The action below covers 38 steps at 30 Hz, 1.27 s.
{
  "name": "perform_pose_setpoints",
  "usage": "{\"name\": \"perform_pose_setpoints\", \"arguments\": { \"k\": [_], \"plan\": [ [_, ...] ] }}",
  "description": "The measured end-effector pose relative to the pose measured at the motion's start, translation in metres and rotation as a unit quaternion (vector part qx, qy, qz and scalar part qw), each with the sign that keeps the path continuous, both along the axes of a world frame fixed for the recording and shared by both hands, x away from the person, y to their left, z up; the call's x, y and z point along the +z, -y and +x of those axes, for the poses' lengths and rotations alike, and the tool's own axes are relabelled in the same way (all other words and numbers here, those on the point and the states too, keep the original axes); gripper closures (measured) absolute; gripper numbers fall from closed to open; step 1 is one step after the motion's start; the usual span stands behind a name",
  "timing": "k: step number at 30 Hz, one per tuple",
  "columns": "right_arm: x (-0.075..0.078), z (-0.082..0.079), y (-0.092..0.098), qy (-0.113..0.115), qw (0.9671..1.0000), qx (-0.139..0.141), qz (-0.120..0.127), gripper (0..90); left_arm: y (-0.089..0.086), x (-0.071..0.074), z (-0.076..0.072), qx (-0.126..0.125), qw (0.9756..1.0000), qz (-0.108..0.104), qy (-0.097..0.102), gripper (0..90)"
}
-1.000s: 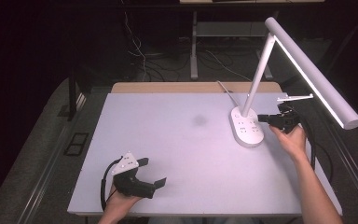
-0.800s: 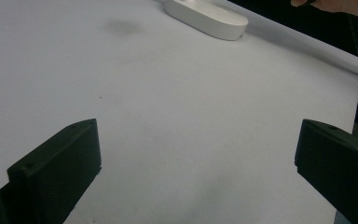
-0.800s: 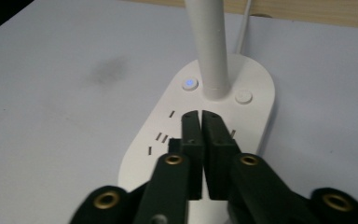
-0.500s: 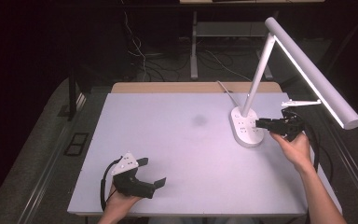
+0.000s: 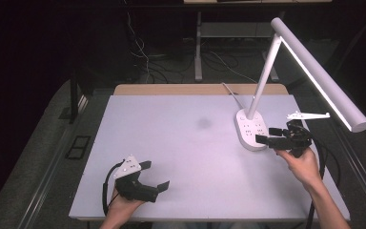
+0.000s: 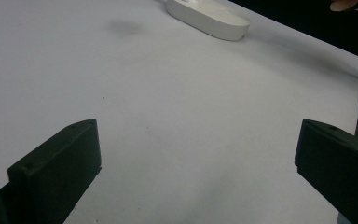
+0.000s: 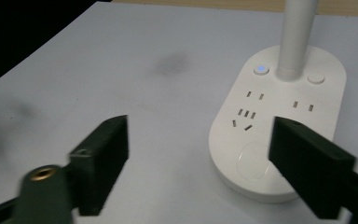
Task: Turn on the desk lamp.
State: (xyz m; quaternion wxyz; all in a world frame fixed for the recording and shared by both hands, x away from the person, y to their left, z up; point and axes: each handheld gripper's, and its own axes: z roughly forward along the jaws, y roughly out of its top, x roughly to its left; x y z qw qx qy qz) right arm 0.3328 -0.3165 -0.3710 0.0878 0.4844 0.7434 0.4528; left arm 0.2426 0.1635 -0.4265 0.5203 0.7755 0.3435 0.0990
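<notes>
A pale tabletop (image 5: 190, 157) is seen from above, with dark surroundings and cables behind it. At the near left, the left hand-held gripper (image 5: 158, 176) is held low over the tabletop in the person's left hand (image 5: 124, 207); its jaws are spread wide and nothing is held between them. In the left gripper view the same two black jaws are seen far apart over bare white surface, with the lamp base (image 6: 207, 16) far off at the top. A faint dark smudge (image 5: 203, 123) is seen near the middle of the tabletop. At the right, a white desk lamp (image 5: 314, 71) is stood on an oval base (image 5: 248, 129) fitted with sockets and buttons; its stem is tilted up to a long lit head. Just beside the base, the right hand-held gripper (image 5: 268, 135) is held in the right hand (image 5: 305, 164), pointed at the base, jaws wide apart and empty. In the right gripper view a small blue light (image 7: 261, 69) is seen on the base beside the stem (image 7: 296, 37).
</notes>
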Motion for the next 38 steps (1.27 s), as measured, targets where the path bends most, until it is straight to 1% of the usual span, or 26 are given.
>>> {"name": "perform_pose_setpoints", "arguments": {
  "k": [3, 5, 7, 11, 14, 17, 18, 22, 24, 29, 30, 31, 35, 38],
  "plan": [
    [-0.001, -0.009, -0.004, 0.002, 1.0000, 0.002, -0.003, 9.0, 0.000, 0.000, 0.000, -0.001, 1.0000, 0.001, 0.000, 0.0],
    [-0.002, -0.015, -0.006, 0.005, 0.9999, 0.008, -0.005, 0.6, -0.001, 0.000, -0.001, 0.000, 1.0000, -0.001, 0.000, 0.0],
    [-0.003, -0.022, -0.008, 0.012, 0.9998, 0.016, -0.001, 0.5, -0.001, 0.000, 0.000, -0.001, 1.0000, 0.000, -0.001, 0.0],
    [-0.009, -0.037, -0.012, 0.027, 0.9992, 0.024, 0.017, 0.5, 0.000, 0.000, -0.001, -0.002, 1.0000, 0.001, 0.001, 0.0],
    [-0.015, -0.046, -0.013, 0.031, 0.9986, 0.032, 0.028, 0.5, 0.000, 0.000, -0.001, -0.003, 1.0000, 0.003, 0.001, 0.0],
    [-0.021, -0.053, -0.015, 0.026, 0.9984, 0.038, 0.034, 0.5, -0.001, 0.000, -0.001, -0.002, 1.0000, 0.003, 0.000, 0.0],
    [-0.023, -0.055, -0.015, 0.031, 0.9982, 0.040, 0.033, 0.5, -0.001, 0.000, -0.001, -0.002, 1.0000, 0.003, 0.000, 0.0],
    [-0.030, -0.064, -0.018, 0.034, 0.9978, 0.048, 0.033, 0.5, 0.000, 0.000, -0.001, -0.002, 1.0000, 0.003, 0.000, 0.0],
    [-0.034, -0.070, -0.020, 0.031, 0.9976, 0.051, 0.034, 0.5, 0.000, 0.000, -0.001, -0.002, 1.0000, 0.002, 0.000, 0.0],
    [-0.042, -0.079, -0.023, 0.035, 0.9972, 0.058, 0.031, 0.5, 0.000, 0.000, -0.001, -0.001, 1.0000, 0.003, 0.000, 0.0],
    [-0.043, -0.081, -0.024, 0.035, 0.9971, 0.059, 0.031, 0.5, 0.000, 0.000, -0.001, -0.001, 1.0000, 0.003, 0.000, 0.0],
    [-0.044, -0.082, -0.024, 0.039, 0.9969, 0.062, 0.029, 0.5, 0.000, 0.000, -0.001, -0.002, 1.0000, 0.002, 0.002, 0.0],
    [-0.049, -0.085, -0.026, 0.046, 0.9967, 0.061, 0.026, 0.5, 0.000, 0.000, -0.001, -0.003, 1.0000, 0.003, 0.002, 0.0],
    [-0.052, -0.088, -0.026, 0.044, 0.9969, 0.061, 0.024, 0.5, 0.000, 0.000, 0.000, -0.003, 1.0000, 0.003, 0.002, 0.0]
  ]
}}
